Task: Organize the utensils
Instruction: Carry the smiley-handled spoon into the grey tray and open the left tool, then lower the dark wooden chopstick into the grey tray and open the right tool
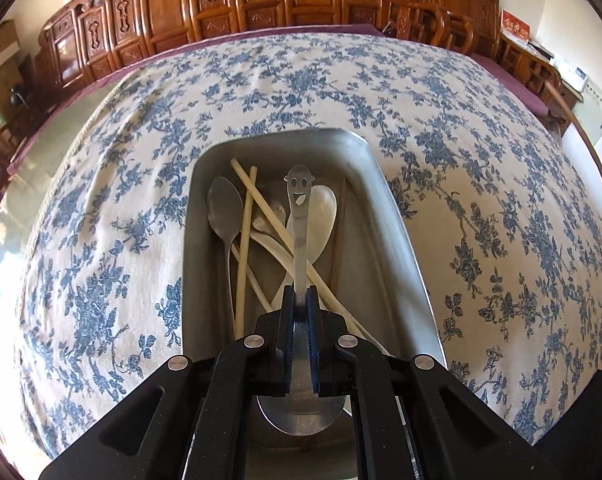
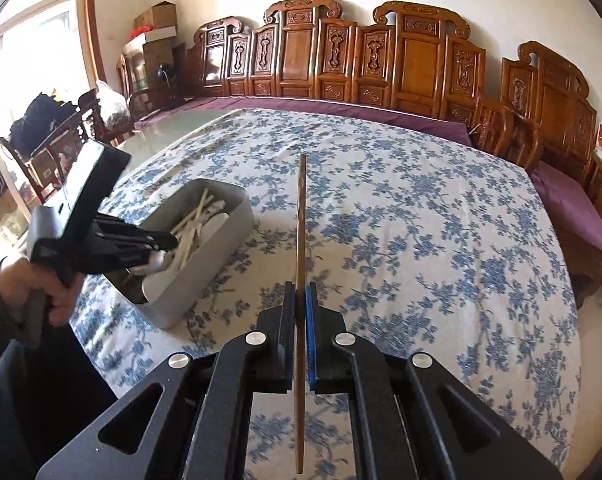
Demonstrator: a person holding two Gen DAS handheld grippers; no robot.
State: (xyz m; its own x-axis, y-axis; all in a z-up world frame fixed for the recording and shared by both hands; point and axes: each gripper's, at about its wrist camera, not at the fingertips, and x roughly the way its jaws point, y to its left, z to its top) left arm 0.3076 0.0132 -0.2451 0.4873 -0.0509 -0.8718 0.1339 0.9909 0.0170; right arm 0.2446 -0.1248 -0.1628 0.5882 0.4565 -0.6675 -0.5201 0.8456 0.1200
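My left gripper (image 1: 300,294) clamps the smiley spoon (image 1: 299,216) by its handle above the metal tray (image 1: 397,240), ready to drop it in. My right gripper (image 2: 300,292) pinches a dark chopstick (image 2: 301,216) upright over the worktop (image 2: 421,240), well apart, probably waiting its turn.

1. tablecloth (image 1: 149,184) cream with blue floral print; purple cover (image 2: 341,108) along the far table edge
2. tray (image 1: 385,216) plain grey metal
3. smiley spoon (image 1: 299,216) silver, cut-out face on its handle end; metal spoon (image 1: 223,210) dull grey; white spoon (image 1: 325,208) off-white
4. chopsticks (image 1: 247,216) in the tray pale tan; chopstick (image 2: 300,232) dark brown
5. left gripper (image 1: 300,296) black with blue pads; right gripper (image 2: 300,292) the same
6. carved chairs (image 2: 413,60) reddish-brown; wall white
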